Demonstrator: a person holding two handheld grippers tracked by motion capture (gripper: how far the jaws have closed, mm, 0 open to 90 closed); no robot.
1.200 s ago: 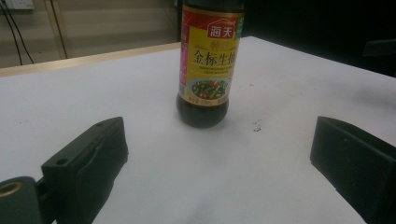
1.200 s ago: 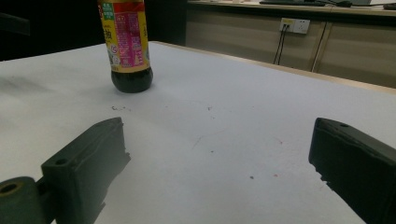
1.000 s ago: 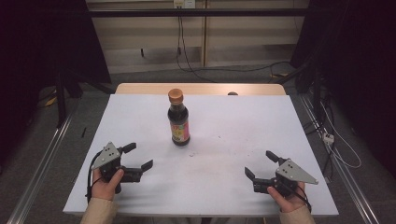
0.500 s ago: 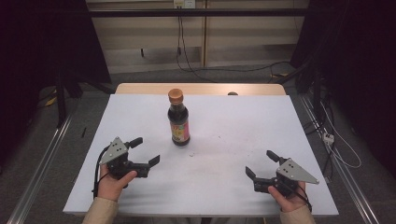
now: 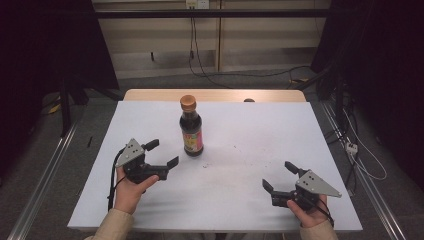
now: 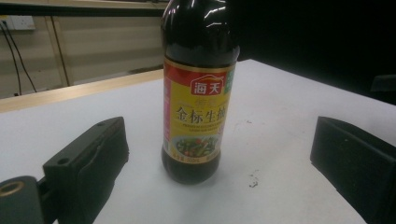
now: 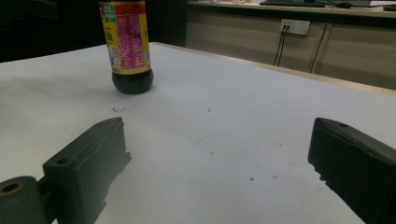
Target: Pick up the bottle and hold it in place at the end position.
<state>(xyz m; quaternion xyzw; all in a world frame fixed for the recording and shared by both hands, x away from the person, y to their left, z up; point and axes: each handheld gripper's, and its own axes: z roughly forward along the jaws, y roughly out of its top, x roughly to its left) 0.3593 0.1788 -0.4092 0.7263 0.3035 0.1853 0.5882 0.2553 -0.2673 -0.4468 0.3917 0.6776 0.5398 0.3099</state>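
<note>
On the matte white table (image 5: 320, 130), a glossy dark glass bottle (image 5: 191, 127) stands near the wide-open left hand-held gripper (image 5: 162, 153).

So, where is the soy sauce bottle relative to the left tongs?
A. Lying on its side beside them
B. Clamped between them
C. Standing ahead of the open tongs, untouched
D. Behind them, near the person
C: the soy sauce bottle stands upright ahead of the open left tongs, untouched.

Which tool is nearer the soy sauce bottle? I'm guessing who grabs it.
Left. The left tool sits just beside the soy sauce bottle, open toward it; the right tool is far off near the table's front edge.
</note>
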